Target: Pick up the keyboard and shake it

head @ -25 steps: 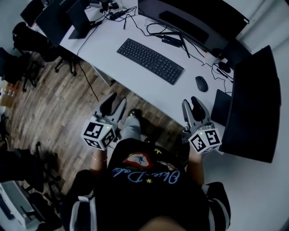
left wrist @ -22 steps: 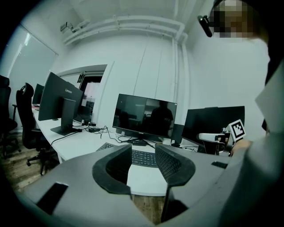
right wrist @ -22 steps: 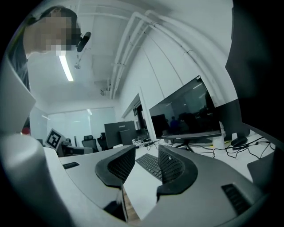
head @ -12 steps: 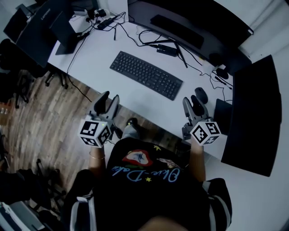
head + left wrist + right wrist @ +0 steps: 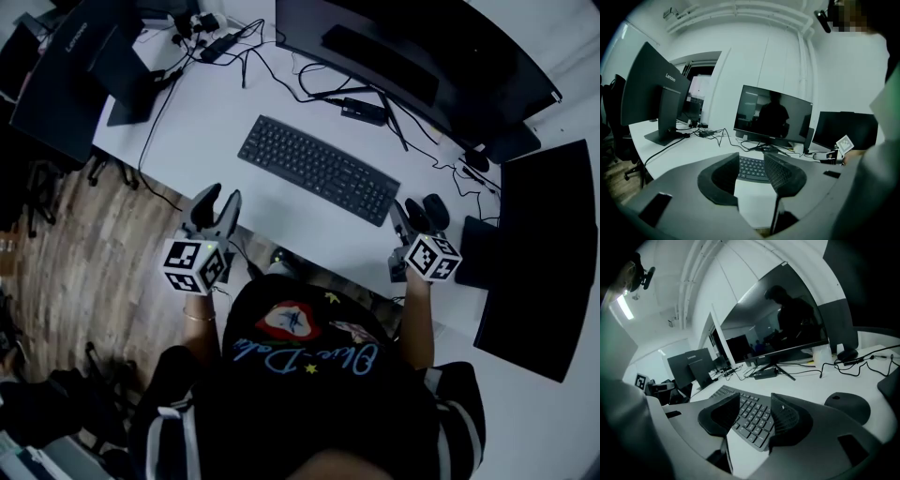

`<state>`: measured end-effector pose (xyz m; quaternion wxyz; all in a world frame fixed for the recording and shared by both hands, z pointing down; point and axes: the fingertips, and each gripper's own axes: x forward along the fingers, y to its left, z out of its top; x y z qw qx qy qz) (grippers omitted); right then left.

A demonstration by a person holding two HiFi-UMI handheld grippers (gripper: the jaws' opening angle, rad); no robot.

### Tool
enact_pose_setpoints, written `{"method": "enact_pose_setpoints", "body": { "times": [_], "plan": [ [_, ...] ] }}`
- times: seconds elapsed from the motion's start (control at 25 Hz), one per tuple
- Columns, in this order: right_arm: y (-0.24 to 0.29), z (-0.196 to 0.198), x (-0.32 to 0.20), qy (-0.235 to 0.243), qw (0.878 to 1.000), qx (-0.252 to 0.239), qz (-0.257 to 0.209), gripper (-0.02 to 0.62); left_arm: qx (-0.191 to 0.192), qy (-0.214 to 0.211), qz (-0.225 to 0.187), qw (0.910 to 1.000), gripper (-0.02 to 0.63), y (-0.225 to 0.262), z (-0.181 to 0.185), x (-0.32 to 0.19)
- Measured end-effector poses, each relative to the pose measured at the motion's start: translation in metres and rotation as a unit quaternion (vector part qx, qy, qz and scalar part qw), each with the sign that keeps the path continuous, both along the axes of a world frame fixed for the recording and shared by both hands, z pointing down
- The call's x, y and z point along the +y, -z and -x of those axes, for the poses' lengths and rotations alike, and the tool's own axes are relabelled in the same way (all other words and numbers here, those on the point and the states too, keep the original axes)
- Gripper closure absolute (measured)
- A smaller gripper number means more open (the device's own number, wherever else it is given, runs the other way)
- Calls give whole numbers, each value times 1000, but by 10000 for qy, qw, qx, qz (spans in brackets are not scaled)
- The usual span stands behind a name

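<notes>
The black keyboard (image 5: 319, 169) lies flat on the white desk (image 5: 216, 122), slanting from upper left to lower right. My left gripper (image 5: 214, 199) is at the desk's front edge, short of the keyboard's left end, open and empty. In the left gripper view the keyboard (image 5: 752, 168) shows beyond the gap of that gripper (image 5: 750, 174). My right gripper (image 5: 412, 214) is over the desk by the keyboard's right end; its jaws have just been opening, with nothing between them. In the right gripper view the keyboard's near corner (image 5: 752, 423) lies just ahead of that gripper (image 5: 754, 414).
A black mouse (image 5: 436, 208) sits right beside the right gripper, also seen as the mouse (image 5: 847, 406). A wide monitor (image 5: 412, 56) stands behind the keyboard, cables (image 5: 281, 70) run across the desk, a second screen (image 5: 75, 66) is at left and a dark panel (image 5: 539, 244) at right.
Both grippers have moved forward towards the desk. The left one now reaches the desk's front edge; the right one now hangs over the desk beside the mouse, with its jaws wider.
</notes>
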<state>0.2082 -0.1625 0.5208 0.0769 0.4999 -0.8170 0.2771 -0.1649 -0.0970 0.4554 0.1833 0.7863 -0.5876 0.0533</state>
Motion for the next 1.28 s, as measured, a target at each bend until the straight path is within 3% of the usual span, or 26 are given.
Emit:
{"method": "enact_pose_setpoints", "body": {
  "times": [0.32, 0.6, 0.84, 1.28],
  "plan": [
    [-45, -9, -28, -482, 9968, 147, 626, 411, 18, -346, 397, 9986, 459, -43, 32, -54],
    [-69, -11, -42, -658, 9921, 117, 1062, 391, 0, -839, 882, 9926, 447, -80, 32, -89],
    [-82, -18, -51, -955, 9854, -73, 1407, 390, 82, -848, 1186, 9893, 426, -100, 43, -113],
    [-92, -9, -62, -704, 9778, -178, 1966, 405, 198, -1084, 1843, 9767, 366, -137, 39, -149]
  ]
}}
